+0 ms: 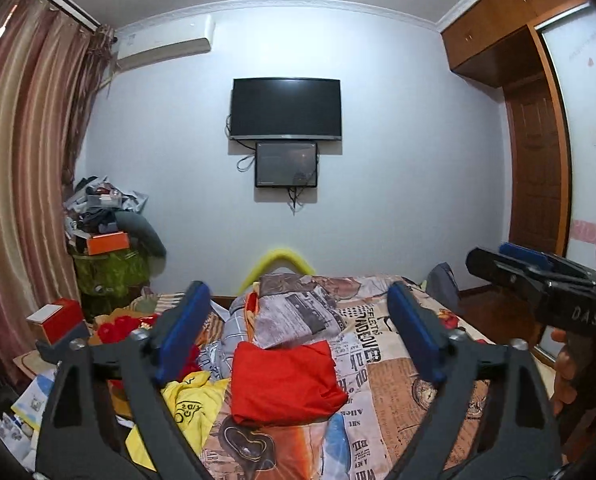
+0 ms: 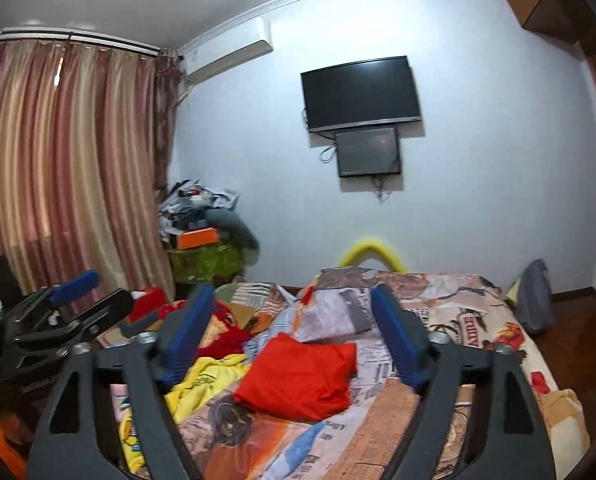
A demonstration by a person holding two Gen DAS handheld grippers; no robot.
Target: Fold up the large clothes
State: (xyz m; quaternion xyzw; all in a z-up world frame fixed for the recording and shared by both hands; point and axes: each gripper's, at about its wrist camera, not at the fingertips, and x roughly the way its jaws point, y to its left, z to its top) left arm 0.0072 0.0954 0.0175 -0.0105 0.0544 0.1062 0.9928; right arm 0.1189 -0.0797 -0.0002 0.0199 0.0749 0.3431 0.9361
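Left tongs: spread wide, nothing between the blue pads, held level above the bed.
Right tongs: likewise spread and empty, just beside the left pair.
Red garment: folded into a compact bundle, lying mid-bed ahead of both tongs, touched by neither.
Yellow garment: crumpled, left of the red one, apparently unfolded.
Step judged: red piece done; next piece to fetch. To do it well, lower both tongs to the yellow garment, pinch two separate edges such as the shoulders, lift and spread it flat on clear bedding before creasing.
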